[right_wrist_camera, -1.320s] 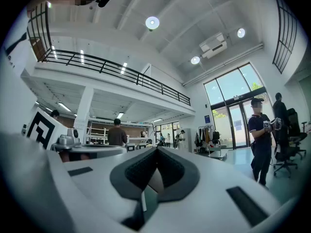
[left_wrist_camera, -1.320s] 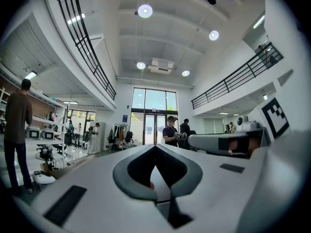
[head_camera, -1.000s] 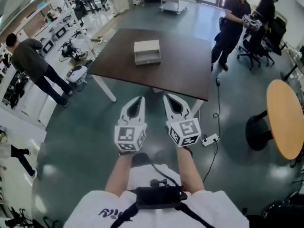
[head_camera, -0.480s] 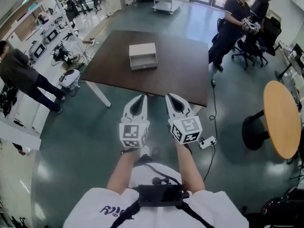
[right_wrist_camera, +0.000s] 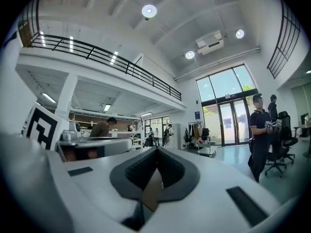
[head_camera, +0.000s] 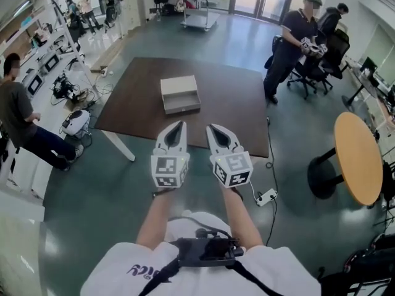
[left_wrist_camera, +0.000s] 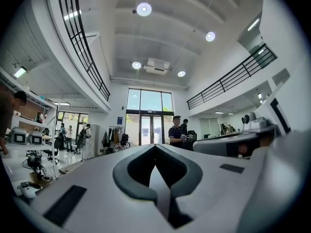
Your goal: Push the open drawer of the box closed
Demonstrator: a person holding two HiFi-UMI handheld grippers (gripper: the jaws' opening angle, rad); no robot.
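A pale, flat rectangular box (head_camera: 178, 85) was seen on a dark brown rectangular tabletop (head_camera: 231, 100), near its middle and a little toward the 9 o'clock side. Its shallow drawer (head_camera: 182, 102) was pulled out on the 6 o'clock side of the box, toward the person, and its inside was shown empty.

The white left gripper (head_camera: 179, 124) and the white right gripper (head_camera: 210, 127), each with a cube of square markers, were held side by side at 6 o'clock from the box, over the near edge of the tabletop and well apart from the drawer. Both were pointed toward 12 o'clock. In the left gripper view the jaws were seen clenched tip to tip, with nothing between them. In the right gripper view the jaws were also pressed together and nothing was grasped.

A round, light wooden table (head_camera: 358, 159) was seen at 3 o'clock on the grey-green floor (head_camera: 92, 190). A white power strip (head_camera: 266, 197) lay on the floor just beside the right gripper's cube. A person in dark clothes (head_camera: 287, 45) stood at 1 o'clock beyond the tabletop, and another person (head_camera: 18, 119) was seen at 9 o'clock.
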